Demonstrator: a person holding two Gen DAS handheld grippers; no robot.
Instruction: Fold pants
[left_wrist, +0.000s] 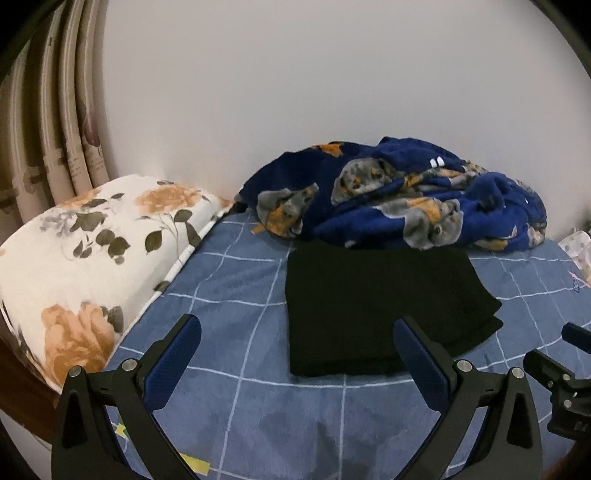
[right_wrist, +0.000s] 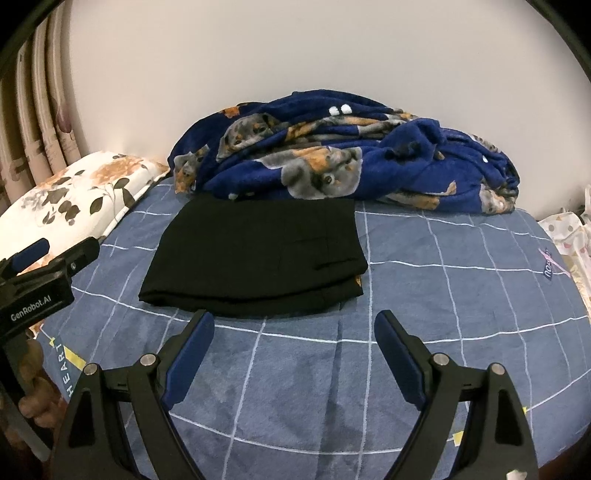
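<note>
The black pants (right_wrist: 255, 258) lie in the middle of the right wrist frame as a compact, layered rectangle on the blue checked bedsheet (right_wrist: 443, 295), their far edge touching the crumpled blue dog-print blanket (right_wrist: 351, 155) heaped against the wall, which leaves the near sheet free as folding space. The fold looks finished, judging by the stacked edges. The right gripper (right_wrist: 295, 354) hangs at the bottom centre, jaws spread wide and empty, just short of the pants' near edge. The left gripper (left_wrist: 297, 358), bottom of its own frame, is likewise spread and empty. A floral pillow (left_wrist: 85, 258) sits at left.
</note>
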